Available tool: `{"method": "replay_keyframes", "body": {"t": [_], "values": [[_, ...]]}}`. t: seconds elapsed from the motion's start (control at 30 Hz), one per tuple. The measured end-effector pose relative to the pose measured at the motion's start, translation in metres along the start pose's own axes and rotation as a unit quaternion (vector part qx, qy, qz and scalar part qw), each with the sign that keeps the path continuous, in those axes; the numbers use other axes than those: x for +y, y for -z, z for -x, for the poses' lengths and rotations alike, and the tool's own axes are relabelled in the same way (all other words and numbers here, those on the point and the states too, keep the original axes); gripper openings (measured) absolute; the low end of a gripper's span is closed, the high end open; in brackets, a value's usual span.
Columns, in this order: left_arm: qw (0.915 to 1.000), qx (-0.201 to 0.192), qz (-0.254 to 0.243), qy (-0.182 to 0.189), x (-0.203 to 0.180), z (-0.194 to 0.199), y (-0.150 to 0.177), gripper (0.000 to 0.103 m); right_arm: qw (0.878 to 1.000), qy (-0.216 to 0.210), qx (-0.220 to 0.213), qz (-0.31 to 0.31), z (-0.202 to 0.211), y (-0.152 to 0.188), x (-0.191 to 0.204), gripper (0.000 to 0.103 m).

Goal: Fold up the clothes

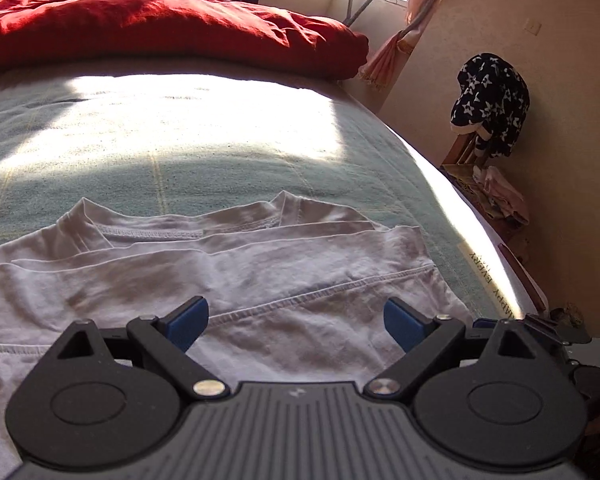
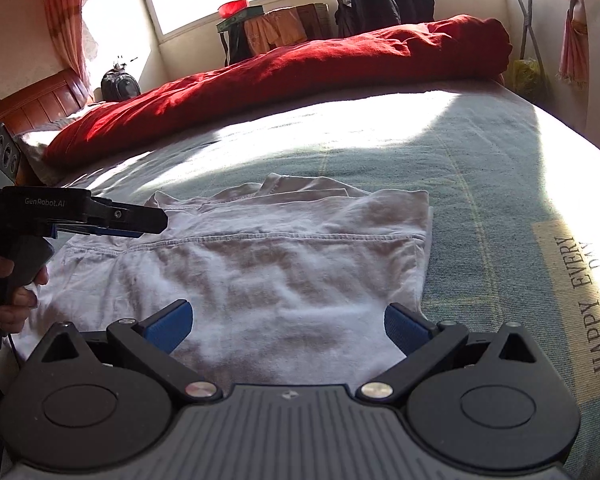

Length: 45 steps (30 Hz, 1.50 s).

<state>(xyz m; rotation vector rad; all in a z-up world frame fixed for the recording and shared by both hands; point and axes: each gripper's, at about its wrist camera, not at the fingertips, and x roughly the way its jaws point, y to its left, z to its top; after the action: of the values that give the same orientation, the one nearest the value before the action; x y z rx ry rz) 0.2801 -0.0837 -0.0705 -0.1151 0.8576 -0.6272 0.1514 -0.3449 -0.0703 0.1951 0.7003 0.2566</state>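
Observation:
A white T-shirt [image 1: 236,272] [image 2: 268,264] lies partly folded on the green bedspread, its collar toward the far side and a stitched hem running across its middle. My left gripper [image 1: 296,322] hovers open just over the shirt's near part, nothing between its blue pads [image 1: 188,322]. In the right wrist view that same left gripper [image 2: 148,222] comes in from the left above the shirt's left edge, held by a hand. My right gripper [image 2: 288,326] is open too, above the shirt's near edge, with empty blue pads [image 2: 404,326].
A rolled red quilt [image 2: 300,80] [image 1: 160,28] lies across the far side of the bed [image 2: 480,184]. The bed's right edge [image 1: 460,208] drops off toward a wall and a chair holding star-patterned clothes [image 1: 492,100]. A wooden headboard [image 2: 36,96] stands at the left.

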Motion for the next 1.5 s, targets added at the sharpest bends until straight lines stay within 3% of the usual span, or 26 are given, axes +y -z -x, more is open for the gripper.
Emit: {"method": "replay_keyframes", "body": {"t": [0.1, 0.23, 0.43, 0.57, 0.77, 0.97, 1.17, 1.37, 1.5], "values": [[0.9998, 0.012, -0.006, -0.017, -0.003, -0.025, -0.003, 0.094, 1.000, -0.005, 0.012, -0.005, -0.001, 0.005, 0.001, 0.103], [0.9993, 0.008, 0.012, -0.034, 0.000, -0.030, -0.015, 0.094, 1.000, 0.001, 0.013, -0.005, 0.005, 0.009, 0.002, 0.103], [0.9987, -0.022, 0.001, -0.046, -0.002, 0.022, -0.003, 0.095, 1.000, -0.008, 0.003, -0.014, 0.012, 0.001, -0.002, 0.103], [0.9942, -0.029, 0.033, -0.098, 0.023, 0.053, 0.017, 0.095, 0.999, -0.034, -0.006, -0.034, 0.009, -0.025, -0.003, 0.103], [0.9797, -0.060, 0.098, -0.164, 0.066, 0.094, 0.048, 0.095, 0.998, -0.053, -0.023, -0.027, -0.030, -0.079, 0.007, 0.103], [0.9767, -0.065, 0.105, -0.176, 0.087, 0.104, 0.058, 0.095, 0.998, -0.054, 0.010, -0.017, -0.098, -0.103, 0.017, 0.103], [0.9813, -0.067, 0.101, -0.150, 0.099, 0.098, 0.053, 0.095, 0.998, -0.034, 0.048, -0.021, -0.154, -0.101, 0.012, 0.103], [0.9843, -0.068, 0.081, -0.141, 0.105, 0.087, 0.035, 0.095, 0.999, -0.008, 0.038, -0.016, -0.163, -0.121, 0.010, 0.103], [0.9844, -0.063, 0.104, -0.128, 0.121, 0.074, 0.028, 0.095, 0.999, -0.031, 0.025, -0.028, -0.136, -0.121, 0.011, 0.103]]}}
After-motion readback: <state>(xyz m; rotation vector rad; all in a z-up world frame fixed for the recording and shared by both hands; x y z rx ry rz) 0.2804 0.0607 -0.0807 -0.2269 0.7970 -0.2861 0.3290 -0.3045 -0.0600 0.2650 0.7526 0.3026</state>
